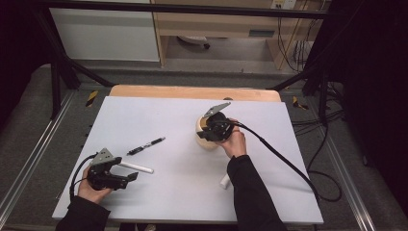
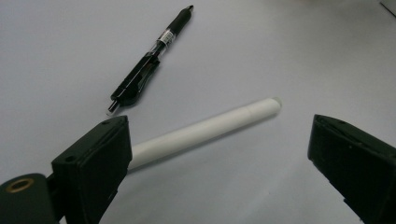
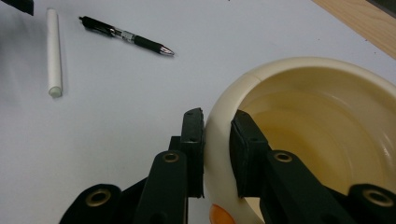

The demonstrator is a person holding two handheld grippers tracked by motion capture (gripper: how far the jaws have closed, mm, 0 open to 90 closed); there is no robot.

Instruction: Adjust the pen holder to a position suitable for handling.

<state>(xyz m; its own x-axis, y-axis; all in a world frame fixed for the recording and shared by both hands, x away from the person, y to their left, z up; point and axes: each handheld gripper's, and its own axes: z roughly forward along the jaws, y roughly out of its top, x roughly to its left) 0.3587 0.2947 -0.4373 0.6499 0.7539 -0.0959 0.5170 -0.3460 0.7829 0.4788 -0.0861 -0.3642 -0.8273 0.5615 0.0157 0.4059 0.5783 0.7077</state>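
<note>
Right gripper (image 3: 217, 154) is clamped on the near wall of the cream bowl (image 3: 327, 116): one jaw outside the wall, one inside, both pads pressing on it. Jaws nearly closed, only the wall's thickness between them. An orange patch shows on the outside of the bowl low by the jaws; can't tell what it is. Bowl interior is bare cream surface where visible, though part of it is hidden behind the jaws.

In the high view the bowl (image 1: 204, 137) sits right of centre on the white table (image 1: 183, 192), toward the far side, with the right gripper (image 1: 216, 127) over it.

Left gripper (image 2: 217, 154) is near the left edge, jaws spread wide, holding nothing. The white marker (image 2: 205, 130) lies on the table, running between the open jaws without touching the pads. Black pen (image 2: 149, 65) lies just beyond it, farther out, apart from the marker.
</note>
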